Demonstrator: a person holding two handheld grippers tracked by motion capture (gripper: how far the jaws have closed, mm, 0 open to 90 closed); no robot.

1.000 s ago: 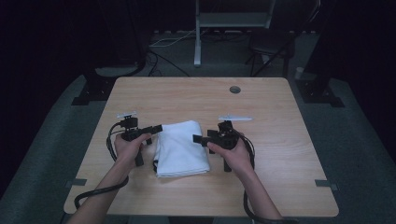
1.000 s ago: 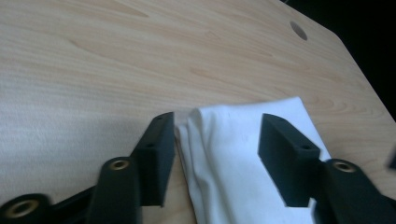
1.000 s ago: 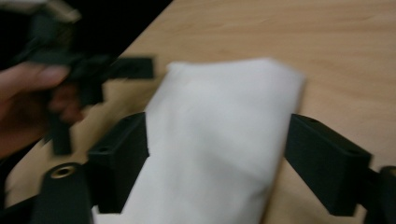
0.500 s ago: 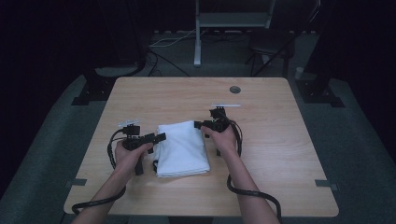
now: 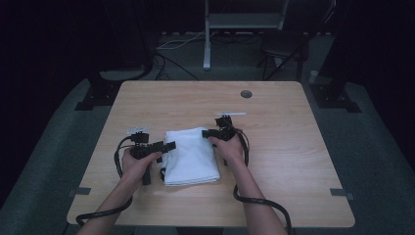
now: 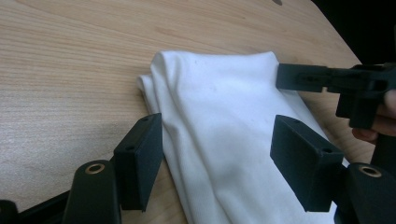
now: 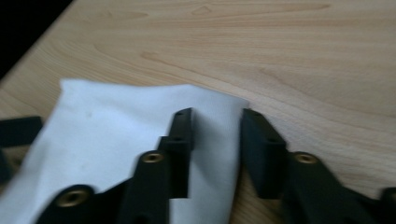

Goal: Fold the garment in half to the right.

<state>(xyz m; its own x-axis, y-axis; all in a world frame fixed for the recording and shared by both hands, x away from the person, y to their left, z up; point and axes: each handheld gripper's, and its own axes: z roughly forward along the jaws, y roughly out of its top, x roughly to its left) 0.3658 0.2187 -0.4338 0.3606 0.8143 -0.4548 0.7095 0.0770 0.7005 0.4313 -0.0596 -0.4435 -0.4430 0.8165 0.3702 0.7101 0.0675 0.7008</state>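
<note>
Hand-held grippers: left (image 6: 217, 158) wide open over folded white cloth (image 5: 190, 155); right (image 7: 215, 140) just narrowing astride its edge.

High view dim, surroundings near black; the pale wooden counter (image 5: 293, 161) lit evenly from above, shadows faint. Right gripper view motion-blurred throughout. Left gripper view sharper, the folded white cloth (image 6: 224, 121) bright, without glare.

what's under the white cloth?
The folded white cloth lies flat on the wooden table; bare wood shows all round it. Whatever may lie beneath or between its folds is covered.
</note>
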